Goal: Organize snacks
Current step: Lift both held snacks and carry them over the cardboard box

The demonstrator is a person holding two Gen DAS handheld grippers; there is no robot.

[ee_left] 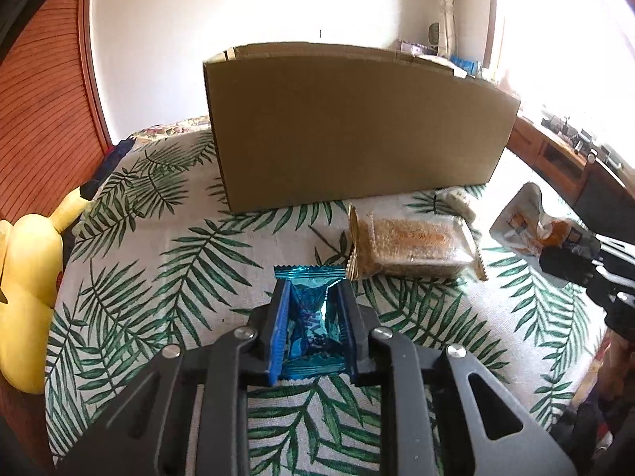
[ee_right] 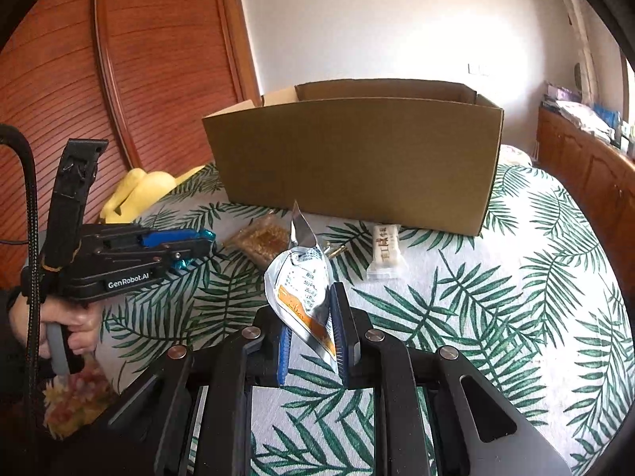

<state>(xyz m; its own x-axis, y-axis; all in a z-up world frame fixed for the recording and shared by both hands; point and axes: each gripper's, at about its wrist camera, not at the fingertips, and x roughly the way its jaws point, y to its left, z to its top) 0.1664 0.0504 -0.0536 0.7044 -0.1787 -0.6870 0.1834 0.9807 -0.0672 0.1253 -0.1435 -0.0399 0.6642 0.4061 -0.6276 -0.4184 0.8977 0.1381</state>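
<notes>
My left gripper [ee_left: 311, 297] is shut on a shiny blue snack packet [ee_left: 309, 313], which crumples between its blue pads above the leaf-print cloth. From the right wrist view that left gripper [ee_right: 194, 244] shows at the left with the blue packet [ee_right: 206, 234] sticking out of it. My right gripper [ee_right: 309, 317] is shut on a silver pouch with orange print [ee_right: 301, 277], held upright. The same silver pouch [ee_left: 524, 222] appears at the right in the left wrist view. An open cardboard box [ee_left: 353, 127] stands behind. A clear pack of brown crumbly snack [ee_left: 412, 246] and a white bar [ee_right: 387, 250] lie before the box [ee_right: 357, 154].
A yellow plush toy [ee_left: 27, 269] lies at the left edge of the table [ee_left: 166, 238], by a red-brown slatted wooden panel [ee_right: 79, 79]. A wooden sideboard [ee_right: 587, 174] with clutter runs along the right. A person's hand [ee_right: 71, 329] holds the left gripper's handle.
</notes>
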